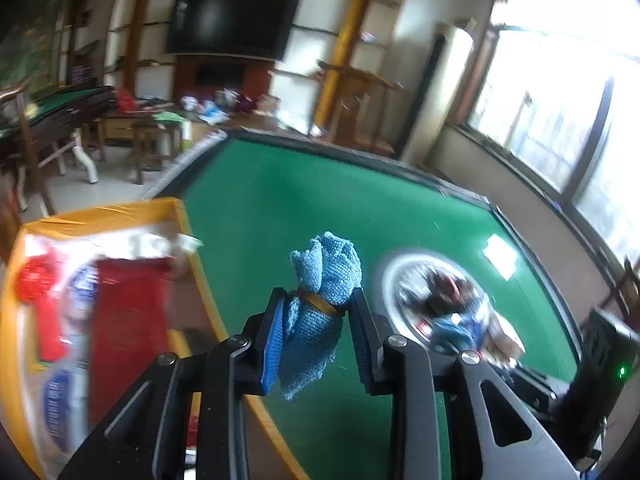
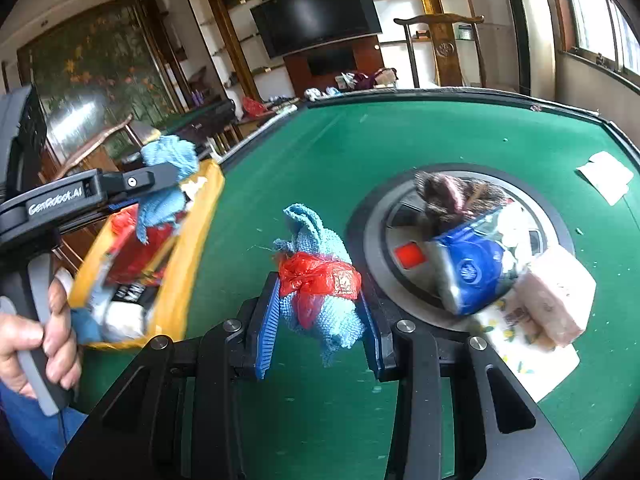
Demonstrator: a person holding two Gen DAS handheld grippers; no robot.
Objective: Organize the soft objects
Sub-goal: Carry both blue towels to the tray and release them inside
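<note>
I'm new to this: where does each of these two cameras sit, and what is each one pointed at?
Left wrist: on the left gripper, looking along its fingers at a held blue cloth, the green table and a yellow box.
Right wrist: on the right gripper, facing its red-tied cloth; the person's left hand and the left gripper show.
Shared: table, box, the left gripper's cloth, the round tray and a TV.

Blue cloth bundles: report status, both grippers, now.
Left gripper shut on blue cloth with rubber band. Right gripper shut on blue cloth tied with red plastic. Yellow box at left, part full. Nothing blocks it.
</note>
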